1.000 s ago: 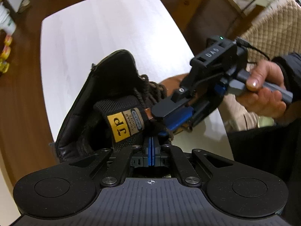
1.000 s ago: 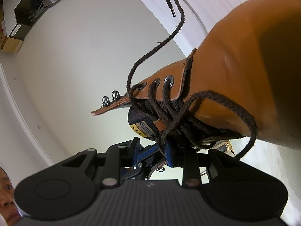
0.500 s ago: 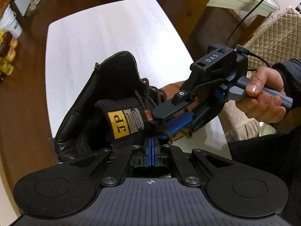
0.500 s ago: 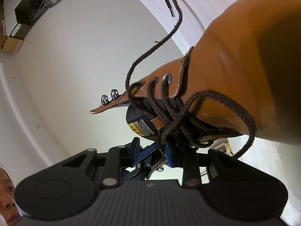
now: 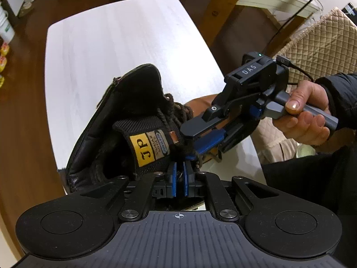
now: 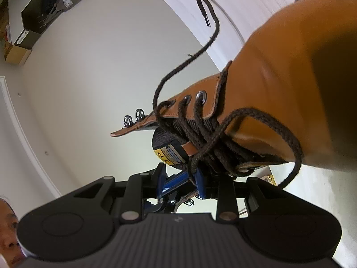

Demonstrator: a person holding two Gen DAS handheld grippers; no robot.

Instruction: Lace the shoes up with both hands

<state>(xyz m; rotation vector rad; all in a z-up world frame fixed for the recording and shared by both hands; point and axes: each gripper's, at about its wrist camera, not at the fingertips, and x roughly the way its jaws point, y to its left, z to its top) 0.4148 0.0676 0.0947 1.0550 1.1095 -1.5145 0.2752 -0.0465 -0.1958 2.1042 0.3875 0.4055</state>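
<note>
We have the left hand-held gripper [image 5: 179, 179] pointing down at the boot [image 5: 125, 138] on the counter [image 5: 111, 44]; its jaws just eased apart to a narrow gap, something dark between them. Right hand-held gripper [image 6: 178, 178] is under the lace [image 6: 209, 151], jaws parted; grip unclear.

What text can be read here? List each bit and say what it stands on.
"DAS": white letters on top of the right claw's black housing.
"JP": black letters on the yellow patch of the boot tongue label, seen upside down.
Beige patch beside it: small print, too blurred to read.
Tongue label in the right wrist view: too small and angled to read.
</note>
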